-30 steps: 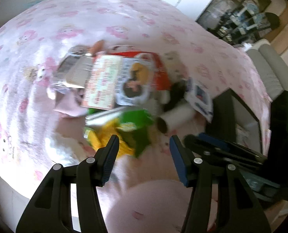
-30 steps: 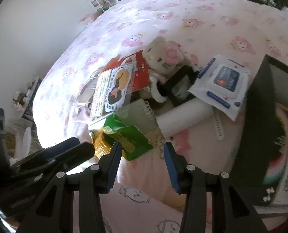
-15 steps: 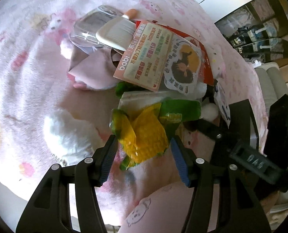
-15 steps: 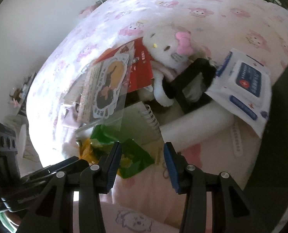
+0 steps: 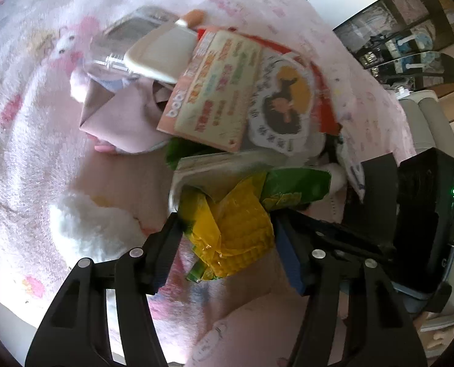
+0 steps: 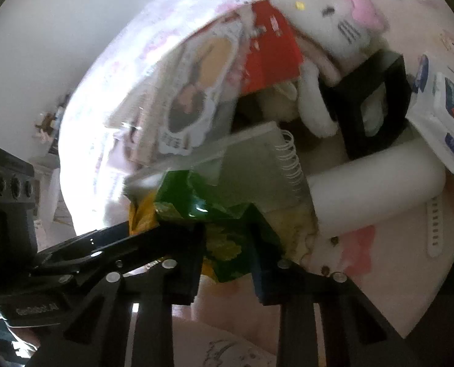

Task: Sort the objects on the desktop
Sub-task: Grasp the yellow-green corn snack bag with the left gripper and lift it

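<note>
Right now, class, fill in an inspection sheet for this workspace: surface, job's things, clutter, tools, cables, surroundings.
Surface: pink cartoon-print blanket.
Job's things: corn packet between both tools' fingers; notebook under it.
Clutter: plush cat, white roll, wipes pack, leaflet, brush.
Tools: left tool and right tool both open around the packet.
Cables: nothing seen.
Surroundings: shelves, white wall.

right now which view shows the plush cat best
The right wrist view: the plush cat shows its face, pink bow and one arm, lying behind the red packet and the black frame. In the left wrist view the packets hide it; nothing there can surely be called the cat.
</note>
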Tool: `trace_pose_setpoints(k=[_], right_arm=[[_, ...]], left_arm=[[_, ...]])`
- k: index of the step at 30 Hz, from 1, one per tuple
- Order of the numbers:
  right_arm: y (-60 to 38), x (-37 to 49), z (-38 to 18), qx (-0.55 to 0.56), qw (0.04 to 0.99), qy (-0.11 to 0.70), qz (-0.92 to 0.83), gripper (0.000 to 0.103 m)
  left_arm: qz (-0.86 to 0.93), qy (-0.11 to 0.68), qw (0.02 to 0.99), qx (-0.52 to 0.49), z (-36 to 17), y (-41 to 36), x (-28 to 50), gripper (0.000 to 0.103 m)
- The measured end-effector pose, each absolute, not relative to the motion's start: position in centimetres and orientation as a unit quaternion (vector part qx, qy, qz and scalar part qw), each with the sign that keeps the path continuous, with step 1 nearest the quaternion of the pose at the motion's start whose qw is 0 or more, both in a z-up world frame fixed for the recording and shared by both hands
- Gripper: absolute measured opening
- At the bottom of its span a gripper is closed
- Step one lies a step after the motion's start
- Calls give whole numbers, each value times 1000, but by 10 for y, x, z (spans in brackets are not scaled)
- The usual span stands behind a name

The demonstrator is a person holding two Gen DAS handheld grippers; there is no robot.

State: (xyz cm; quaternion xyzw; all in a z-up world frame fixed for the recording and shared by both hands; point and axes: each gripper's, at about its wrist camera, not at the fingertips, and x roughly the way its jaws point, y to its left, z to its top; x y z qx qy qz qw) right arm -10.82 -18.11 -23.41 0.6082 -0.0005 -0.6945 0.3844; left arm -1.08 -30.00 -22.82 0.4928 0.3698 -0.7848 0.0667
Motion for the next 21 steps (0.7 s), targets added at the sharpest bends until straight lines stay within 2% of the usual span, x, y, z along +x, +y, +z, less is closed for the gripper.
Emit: trace_pose_setpoints(k=[12, 17, 21], right_arm=[[-131, -85, -160, 558, 398, -28, -727, 21], [-102, -81, -136, 533, 382, -35, -754, 21], [-74, -74, -129, 521, 341, -15, -782, 20]], left_arm=[[-826, 336, 38, 450, -159, -271, 14, 61], [-841, 311, 14, 443, -135, -243, -3, 61], [-850, 283, -12, 443, -117, -207, -24, 55]])
